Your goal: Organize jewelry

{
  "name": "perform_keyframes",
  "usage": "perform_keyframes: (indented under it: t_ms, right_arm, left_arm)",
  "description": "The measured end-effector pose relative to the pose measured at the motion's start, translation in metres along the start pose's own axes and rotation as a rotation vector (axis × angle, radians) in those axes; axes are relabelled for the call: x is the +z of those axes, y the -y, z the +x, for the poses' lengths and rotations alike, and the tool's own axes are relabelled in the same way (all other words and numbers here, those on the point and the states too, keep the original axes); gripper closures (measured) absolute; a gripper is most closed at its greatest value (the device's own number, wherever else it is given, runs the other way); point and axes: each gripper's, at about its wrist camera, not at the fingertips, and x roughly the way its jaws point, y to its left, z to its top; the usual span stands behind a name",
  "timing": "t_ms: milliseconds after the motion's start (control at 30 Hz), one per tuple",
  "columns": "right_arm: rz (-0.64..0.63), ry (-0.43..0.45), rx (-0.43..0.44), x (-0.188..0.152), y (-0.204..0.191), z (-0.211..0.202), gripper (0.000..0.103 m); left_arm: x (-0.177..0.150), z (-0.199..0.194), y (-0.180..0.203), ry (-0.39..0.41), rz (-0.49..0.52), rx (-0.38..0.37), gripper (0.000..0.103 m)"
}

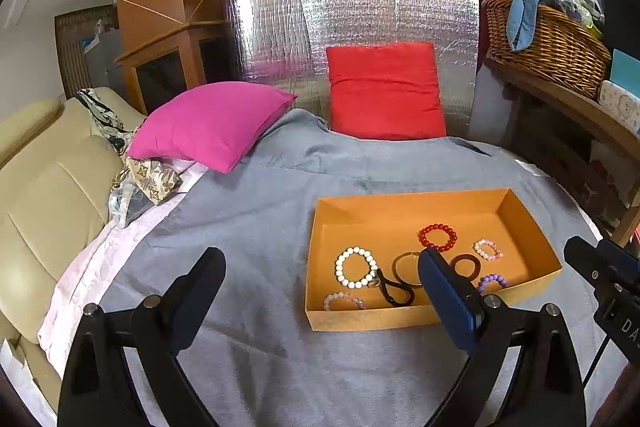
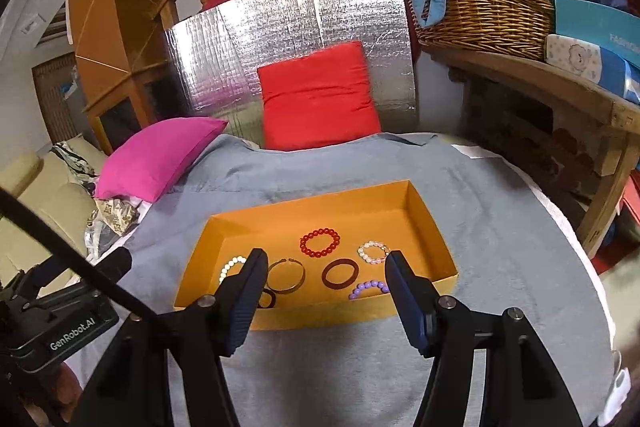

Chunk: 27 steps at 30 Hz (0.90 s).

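Observation:
An orange box [image 1: 404, 203] [image 2: 304, 205] lies on the grey blanket and holds several bracelets. Among them are a white bead bracelet [image 1: 356, 267] [image 2: 231, 265], a red bead bracelet [image 1: 438, 237] [image 2: 320, 243], a brown bangle [image 1: 466, 265] [image 2: 340, 274], a thin gold bangle [image 1: 406, 269] [image 2: 287, 275], a purple bead bracelet [image 1: 493, 282] [image 2: 368, 287], a pale pink bead bracelet [image 1: 488, 249] [image 2: 374, 251] and a black band [image 1: 394, 293]. My left gripper [image 1: 322, 267] is open and empty, left of the box's near corner. My right gripper [image 2: 326, 267] is open and empty over the box's near wall.
A pink pillow [image 1: 212, 125] [image 2: 156, 157] and a red cushion [image 1: 386, 91] [image 2: 318, 97] lie at the back against a silver foil panel [image 1: 352, 23]. A wicker basket [image 1: 548, 47] [image 2: 484, 15] sits on a wooden shelf on the right. A beige sofa [image 1: 44, 195] is at left.

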Motion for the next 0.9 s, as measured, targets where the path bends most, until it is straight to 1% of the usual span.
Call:
perform_keyframes:
  t_ms: [367,900]
  right_arm:
    - [-0.009,-0.004,0.015,-0.0003,-0.0050,0.0028,0.038]
    - [0.001,-0.002,0.021,-0.0003,-0.0031,0.0032,0.038]
  left_arm:
    - [-0.0009,0.0004,-0.0044,-0.004,-0.005,0.003,0.006]
    - [-0.0026,0.0029,-0.0025,-0.011,0.023,0.002,0.006]
